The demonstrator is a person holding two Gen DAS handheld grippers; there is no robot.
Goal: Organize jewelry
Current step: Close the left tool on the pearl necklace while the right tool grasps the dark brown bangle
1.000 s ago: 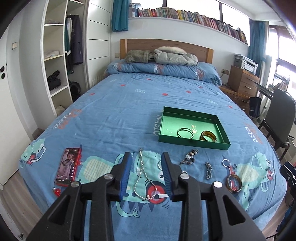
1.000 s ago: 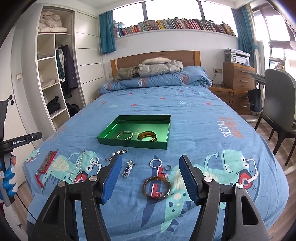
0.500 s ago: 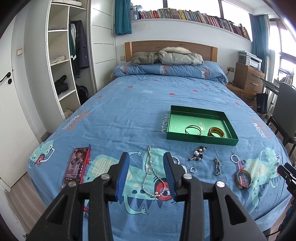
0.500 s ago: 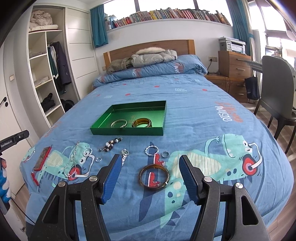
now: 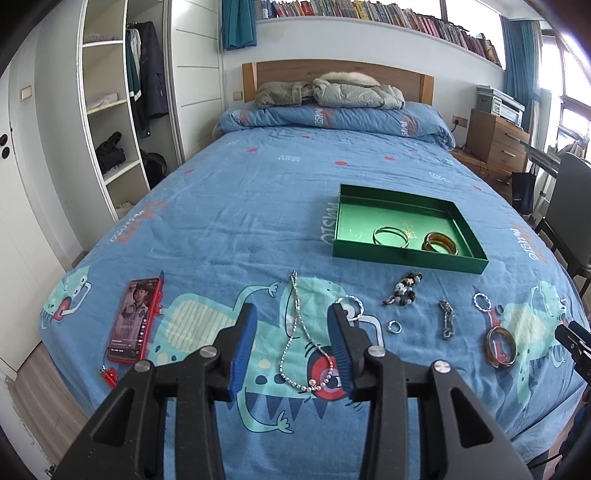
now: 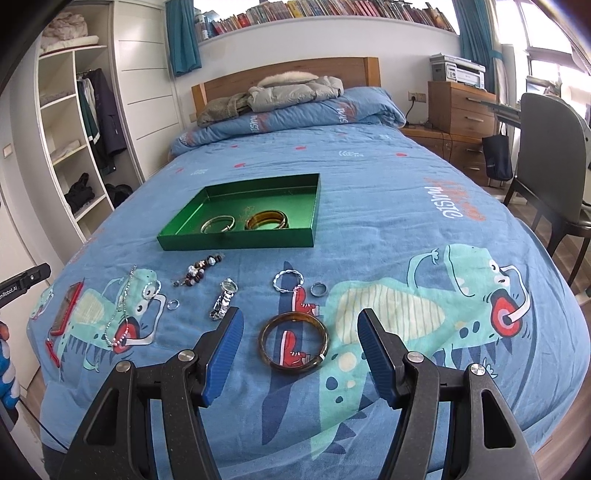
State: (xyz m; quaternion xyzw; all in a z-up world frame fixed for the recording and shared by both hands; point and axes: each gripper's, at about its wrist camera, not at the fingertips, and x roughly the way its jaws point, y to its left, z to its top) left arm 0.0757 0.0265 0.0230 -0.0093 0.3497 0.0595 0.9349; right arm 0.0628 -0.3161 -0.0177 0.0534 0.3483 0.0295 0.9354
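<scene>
On the blue dinosaur-print bedspread (image 5: 229,206), a shallow green tray (image 6: 236,242) serves as the landmark. Inside the tray lie a thin gold bangle (image 6: 218,223) and, just beside it, a wider amber bangle (image 6: 266,220). Nearer the cameras than the tray, loose jewelry is scattered in a rough row: a beaded charm (image 6: 198,274) closest to the tray's front wall, a silver watch (image 6: 223,298), a twisted silver ring hoop (image 6: 288,280), a small dark ring (image 6: 318,289), and a small silver ring (image 6: 173,304). Farther from the tray toward the foot of the bed lies a large brown bangle (image 6: 293,343). Off to the tray's left front, a long silver bead necklace (image 5: 301,332) lies in a loop, and well beyond it a red phone (image 5: 135,319) rests face up.

The right gripper (image 6: 298,354) hangs above the bed with its blue pads wide apart; the brown bangle shows between them, untouched. The left gripper (image 5: 293,347) is likewise released, its jaws having just been opening, with the necklace lying between them and no pad pressing on it.

Behind the tray, folded jackets (image 5: 332,90) rest by the wooden headboard (image 5: 332,72), and a bookshelf (image 6: 332,9) runs along the wall above.
</scene>
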